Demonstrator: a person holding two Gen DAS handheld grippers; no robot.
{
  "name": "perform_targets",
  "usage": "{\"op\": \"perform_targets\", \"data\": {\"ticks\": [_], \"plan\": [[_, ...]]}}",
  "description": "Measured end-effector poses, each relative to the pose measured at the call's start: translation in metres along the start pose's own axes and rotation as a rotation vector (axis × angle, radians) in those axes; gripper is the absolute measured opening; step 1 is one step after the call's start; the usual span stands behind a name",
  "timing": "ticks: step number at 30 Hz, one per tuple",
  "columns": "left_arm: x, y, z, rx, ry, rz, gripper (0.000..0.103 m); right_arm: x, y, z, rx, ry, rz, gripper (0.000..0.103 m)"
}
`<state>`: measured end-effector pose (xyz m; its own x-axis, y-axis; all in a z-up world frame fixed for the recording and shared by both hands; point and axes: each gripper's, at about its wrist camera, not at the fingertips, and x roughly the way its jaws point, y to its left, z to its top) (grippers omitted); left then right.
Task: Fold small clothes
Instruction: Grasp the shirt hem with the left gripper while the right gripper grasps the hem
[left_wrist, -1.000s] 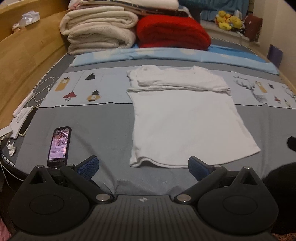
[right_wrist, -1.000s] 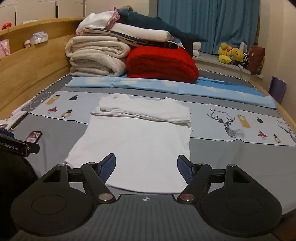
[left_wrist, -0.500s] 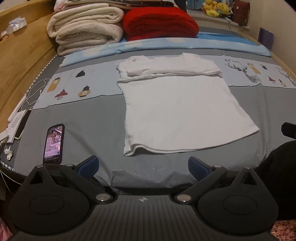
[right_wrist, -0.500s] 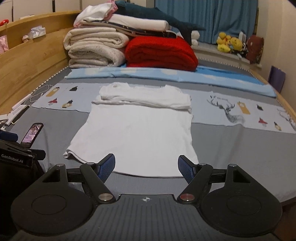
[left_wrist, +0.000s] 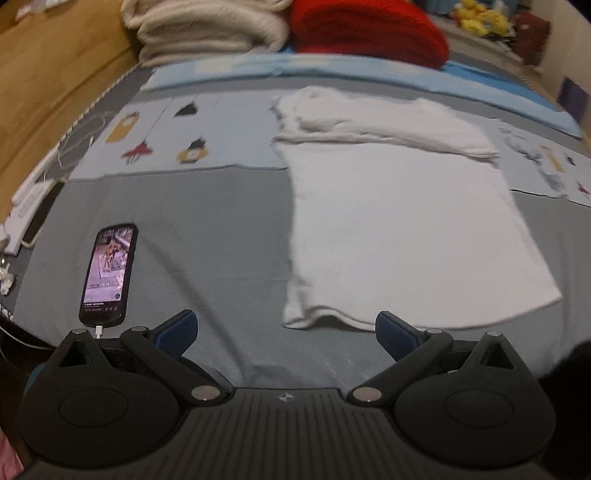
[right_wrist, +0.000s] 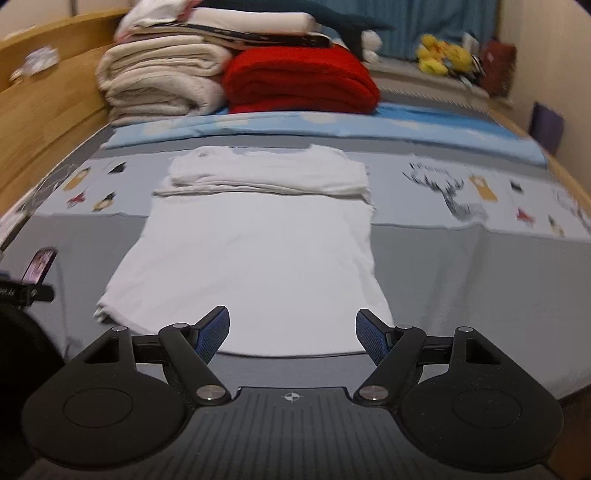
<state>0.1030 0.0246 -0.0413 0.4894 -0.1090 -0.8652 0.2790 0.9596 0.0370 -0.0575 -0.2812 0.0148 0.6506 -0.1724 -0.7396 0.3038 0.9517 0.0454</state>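
White shirt (right_wrist: 258, 258) lies flat on the bed (right_wrist: 461, 295), top part already folded down. Left tool (left_wrist: 286, 328) and right tool (right_wrist: 291, 328) both spread, empty; lower folds remain.

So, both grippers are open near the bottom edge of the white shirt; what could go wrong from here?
1. The left gripper sits beside the phone and its cable, so it might snag them.
2. The white shirt lies flat on the grey sheet; the fingers might pinch the sheet too.
3. Lifting the hem unevenly might disturb the folded top part.
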Motion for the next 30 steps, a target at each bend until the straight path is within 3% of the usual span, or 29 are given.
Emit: {"op": "perform_targets", "data": {"ticks": [5, 10, 16, 19, 22, 23, 24, 25, 26, 27, 28, 30], "plan": [[0.058, 0.020, 0.019, -0.081, 0.104, -0.046, 0.102, 0.054, -0.047, 0.012, 0.125, 0.075, -0.052, 0.077], [0.110, 0.023, 0.035, -0.129, 0.191, -0.054, 0.102, 0.124, -0.079, 0.018, 0.172, 0.223, -0.089, 0.077], [0.152, 0.015, 0.048, -0.062, 0.248, -0.032, 0.102, 0.179, -0.094, 0.016, 0.190, 0.319, -0.136, 0.077], [0.169, 0.009, 0.046, -0.045, 0.313, -0.067, 0.102, 0.201, -0.099, 0.009, 0.209, 0.394, -0.123, 0.077], [0.173, -0.001, 0.042, -0.015, 0.357, -0.134, 0.080, 0.210, -0.098, -0.001, 0.228, 0.417, -0.110, 0.082], [0.170, -0.004, 0.041, 0.009, 0.331, -0.120, 0.066, 0.211, -0.096, -0.001, 0.220, 0.413, -0.103, 0.083], [0.167, -0.006, 0.040, 0.024, 0.314, -0.130, 0.039, 0.210, -0.094, -0.002, 0.208, 0.409, -0.100, 0.077], [0.165, -0.005, 0.042, 0.018, 0.308, -0.151, 0.025, 0.209, -0.093, -0.003, 0.199, 0.402, -0.100, 0.067], [0.163, -0.001, 0.043, -0.008, 0.314, -0.172, 0.009, 0.207, -0.092, -0.002, 0.193, 0.388, -0.098, 0.025], [0.161, 0.003, 0.046, -0.041, 0.319, -0.182, 0.008, 0.203, -0.094, 0.001, 0.219, 0.372, -0.039, 0.009], [0.155, 0.005, 0.047, -0.047, 0.309, -0.164, 0.008, 0.196, -0.094, 0.002, 0.260, 0.358, 0.019, 0.009], [0.137, 0.006, 0.051, -0.029, 0.263, -0.161, 0.007, 0.180, -0.087, 0.008, 0.241, 0.313, 0.036, 0.009]]}}
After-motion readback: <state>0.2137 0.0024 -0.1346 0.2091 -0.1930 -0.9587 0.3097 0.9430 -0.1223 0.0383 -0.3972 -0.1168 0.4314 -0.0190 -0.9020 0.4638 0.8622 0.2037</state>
